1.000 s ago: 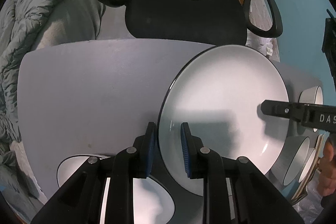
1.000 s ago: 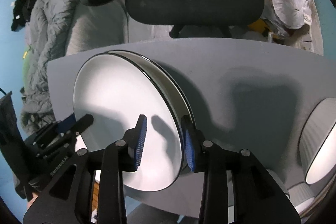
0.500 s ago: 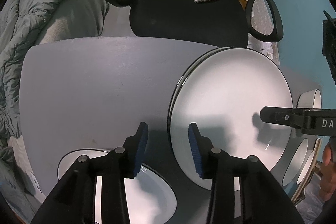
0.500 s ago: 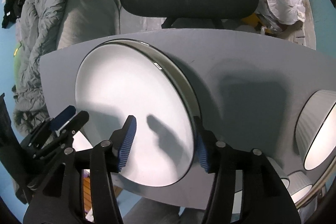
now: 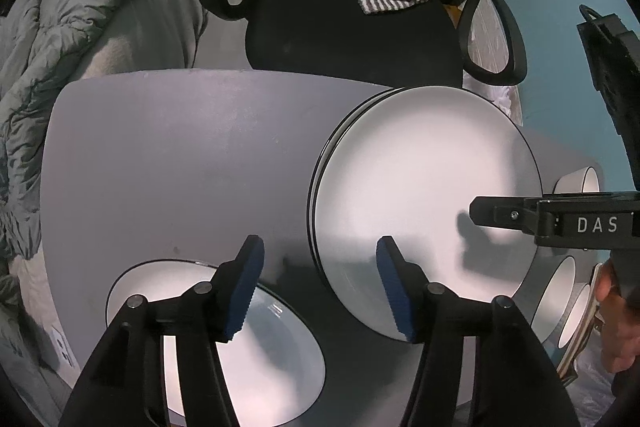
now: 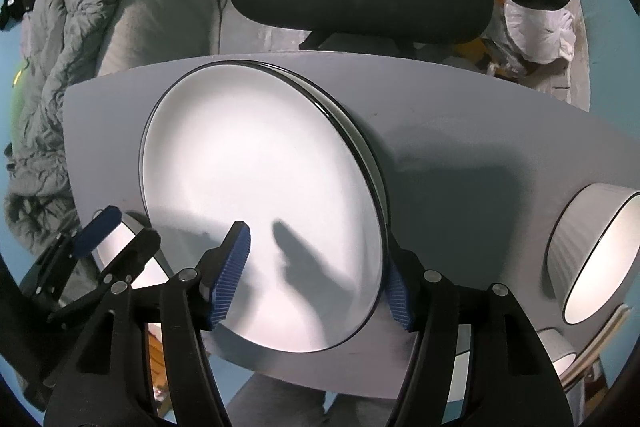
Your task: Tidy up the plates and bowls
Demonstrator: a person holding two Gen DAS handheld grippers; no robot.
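Stacked on the grey counter [image 5: 168, 147]: white plate [image 5: 424, 203] on a second plate, black rims nearly flush. Left tool [image 5: 320, 287] with pads apart, jaws just opened, straddling the near rim without pressing it; right tool [image 6: 316, 275] likewise spread, its jaws just opened too, over the opposite edge and gripping nothing. Ribbed bowls [image 6: 596, 251] waiting at the counter's right end, another plate [image 5: 240, 347] below the left tool. Risks from here, as a judgement only: a pad catching the rim on the way up and dragging the top plate off-centre (glazed surfaces likely slick); the stack, near the front edge, nudged toward the drop; a careless swing of the right tool clipping the nearby bowls.
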